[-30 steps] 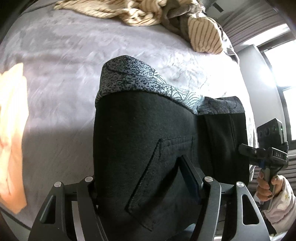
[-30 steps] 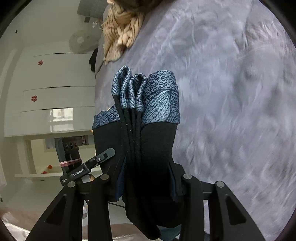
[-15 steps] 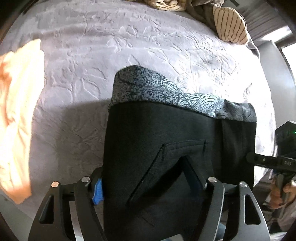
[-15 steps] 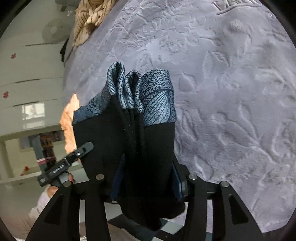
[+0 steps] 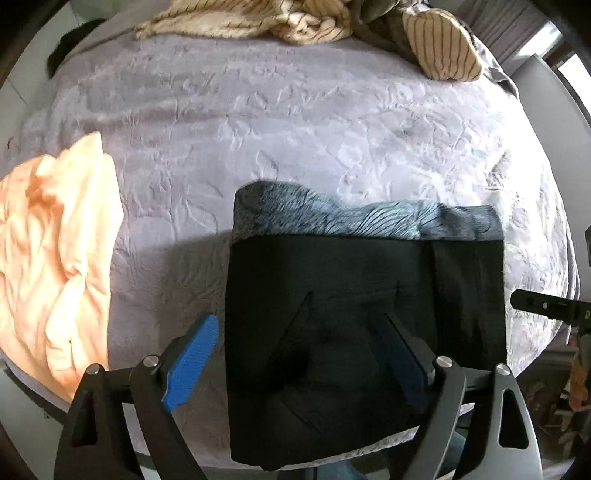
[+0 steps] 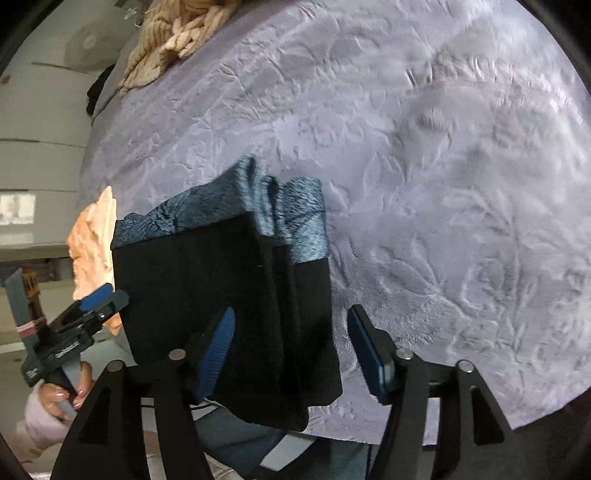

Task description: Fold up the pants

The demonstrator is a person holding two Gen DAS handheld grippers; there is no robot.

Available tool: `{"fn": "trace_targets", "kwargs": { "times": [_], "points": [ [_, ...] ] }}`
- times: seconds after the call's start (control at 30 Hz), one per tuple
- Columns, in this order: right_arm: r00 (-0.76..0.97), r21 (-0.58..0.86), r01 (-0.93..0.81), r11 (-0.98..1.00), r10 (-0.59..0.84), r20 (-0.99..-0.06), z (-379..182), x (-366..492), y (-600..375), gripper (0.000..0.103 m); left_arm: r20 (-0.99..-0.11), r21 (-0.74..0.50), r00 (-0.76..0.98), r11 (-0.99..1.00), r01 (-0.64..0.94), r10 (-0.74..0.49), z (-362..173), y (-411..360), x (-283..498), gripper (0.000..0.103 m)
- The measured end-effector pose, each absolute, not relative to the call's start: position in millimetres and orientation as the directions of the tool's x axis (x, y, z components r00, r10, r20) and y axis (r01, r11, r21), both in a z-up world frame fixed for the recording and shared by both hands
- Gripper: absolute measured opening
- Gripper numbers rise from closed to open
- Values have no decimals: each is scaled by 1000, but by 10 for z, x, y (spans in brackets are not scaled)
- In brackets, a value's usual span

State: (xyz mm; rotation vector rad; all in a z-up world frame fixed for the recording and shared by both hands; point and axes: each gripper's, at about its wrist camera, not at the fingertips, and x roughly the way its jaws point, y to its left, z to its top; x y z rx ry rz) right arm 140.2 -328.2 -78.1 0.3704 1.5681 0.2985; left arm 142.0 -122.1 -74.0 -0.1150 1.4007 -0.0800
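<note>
The folded black pants (image 5: 362, 317) with blue-grey patterned cuffs (image 5: 332, 218) lie on the lavender bed cover (image 5: 295, 122), near its front edge. My left gripper (image 5: 295, 354) hangs over their near end with its jaws opening. Its left pad (image 5: 192, 358) stands clear of the cloth and its right pad (image 5: 402, 354) sits over it. In the right wrist view the pants (image 6: 207, 288) show as a thick stack. My right gripper (image 6: 291, 350) straddles the stack's right part, jaws opening, and its right pad (image 6: 365, 350) is apart from the cloth.
A crumpled peach cloth (image 5: 55, 266) lies at the bed's left edge. A striped beige blanket (image 5: 258, 18) and a striped pillow (image 5: 439, 51) lie at the far end. A hand (image 6: 55, 398) holds the left gripper (image 6: 92, 302). The right gripper (image 5: 546, 306) shows beyond the bed's right edge.
Both grippers were shut on the pants' near end. Their jaws have spread, the blue pads now show, and the pants have settled flat on the bed.
</note>
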Motion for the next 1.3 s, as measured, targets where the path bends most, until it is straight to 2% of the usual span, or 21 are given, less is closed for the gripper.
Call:
{"fn": "trace_targets", "kwargs": {
  "times": [0.07, 0.1, 0.17, 0.27, 0.3, 0.33, 0.6, 0.67, 0.73, 1.3],
  "points": [
    [10, 380, 24, 925, 380, -925, -683, 1380, -3172, 76, -974, -130, 185, 991, 8, -129, -700, -1267, 1425, 89],
    [24, 357, 13, 934, 356, -934, -640, 1368, -3097, 82, -973, -131, 189, 991, 16, -132, -689, -1285, 1428, 89],
    [45, 315, 2, 949, 314, -948, -591, 1327, -3008, 85, -974, -122, 186, 991, 50, -129, -689, -1332, 1431, 102],
    [83, 257, 5, 967, 255, -963, -540, 1280, -2803, 88, -975, -92, 194, 991, 99, -110, -687, -1364, 1395, 103],
    [92, 240, 14, 971, 238, -967, -530, 1254, -2745, 94, -976, -86, 189, 990, 108, -106, -691, -1363, 1383, 103],
    [96, 234, 21, 972, 231, -968, -528, 1234, -2716, 96, -978, -78, 181, 990, 117, -99, -705, -1362, 1372, 103],
    [156, 128, 37, 991, 121, -980, -454, 1040, -2586, 96, -980, -43, 189, 991, 130, -68, -716, -1325, 1294, 103],
    [174, 101, 33, 994, 94, -980, -439, 1025, -2586, 103, -979, -35, 193, 991, 128, -59, -708, -1326, 1276, 103],
    [187, 87, 26, 996, 81, -979, -424, 1012, -2582, 103, -978, -26, 201, 993, 116, -49, -693, -1327, 1260, 103],
    [142, 101, -37, 994, 105, -984, -287, 733, -2739, 103, -968, 35, 247, 999, 17, 30, -413, -1592, 840, 103]
  ]
}}
